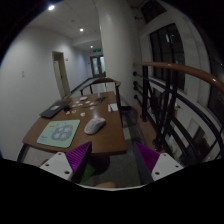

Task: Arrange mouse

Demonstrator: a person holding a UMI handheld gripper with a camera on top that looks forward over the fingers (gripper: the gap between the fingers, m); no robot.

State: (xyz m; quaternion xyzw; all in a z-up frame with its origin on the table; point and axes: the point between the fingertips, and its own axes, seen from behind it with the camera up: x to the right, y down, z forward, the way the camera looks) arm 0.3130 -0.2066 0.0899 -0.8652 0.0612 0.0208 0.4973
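The mouse [95,125] — pale, rounded — lies on the wooden table [110,138], roughly mid-table, just right of a light green-patterned mat [60,133] and apart from it as far as we can tell. It's well beyond the gripper [113,160], whose fingers sit spread wide w/ nothing between them; the magenta pads [149,157] show on the inner faces, and we see only table edge and floor in the gap. Farther back on the table there's a dark flat thing, prob. a keyboard [55,109], plus some small items we can't make out. To the right runs a curved railing [185,85] w/ dark uprights; a white pillar [118,45] and a corridor w/ doors lie behind. We judge the task hasn't really begun: approach first, then a grasp. Risks from here — the mouse is low and smooth-topped, so if we come in too high the pads may slip off the curved shell and skid it across the wood. Coming in off-centre could nudge it onto the mat or twist it instead of gripping it. If a cable is attached (can't tell), dragging could pull it back. The table's near edge is also in our approach path, so a low entry might clip it.
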